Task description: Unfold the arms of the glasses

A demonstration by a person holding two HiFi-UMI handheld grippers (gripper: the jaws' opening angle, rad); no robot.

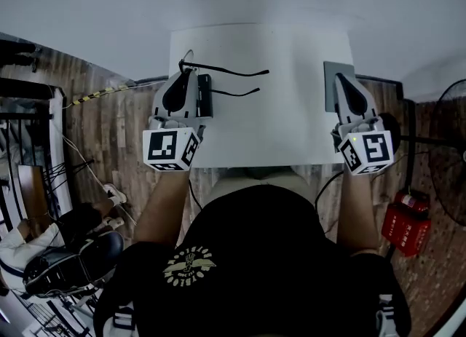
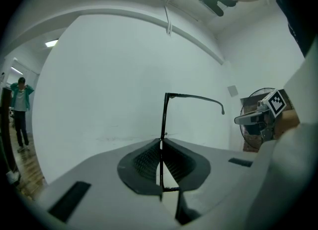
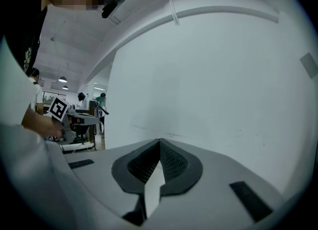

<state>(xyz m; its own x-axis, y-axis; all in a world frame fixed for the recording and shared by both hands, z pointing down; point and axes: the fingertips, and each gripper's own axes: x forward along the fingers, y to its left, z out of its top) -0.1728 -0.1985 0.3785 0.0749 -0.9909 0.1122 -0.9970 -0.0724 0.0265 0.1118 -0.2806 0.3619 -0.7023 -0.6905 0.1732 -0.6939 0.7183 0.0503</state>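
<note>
The left gripper (image 2: 160,143) was clamped tight on the thin black frame of the glasses (image 1: 227,73), at the far left part of the white table (image 1: 291,132), with both arms of the glasses reaching out to the right. The right gripper (image 3: 159,142) sat near the table's right edge, its jaws closed together on nothing

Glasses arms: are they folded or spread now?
Spread: in the head view both arms stick out sideways from the glasses frame, which the left claw grips.

Smooth matt white table (image 1: 291,110), thin black glasses (image 1: 226,72), wooden plank floor (image 1: 109,132).
</note>
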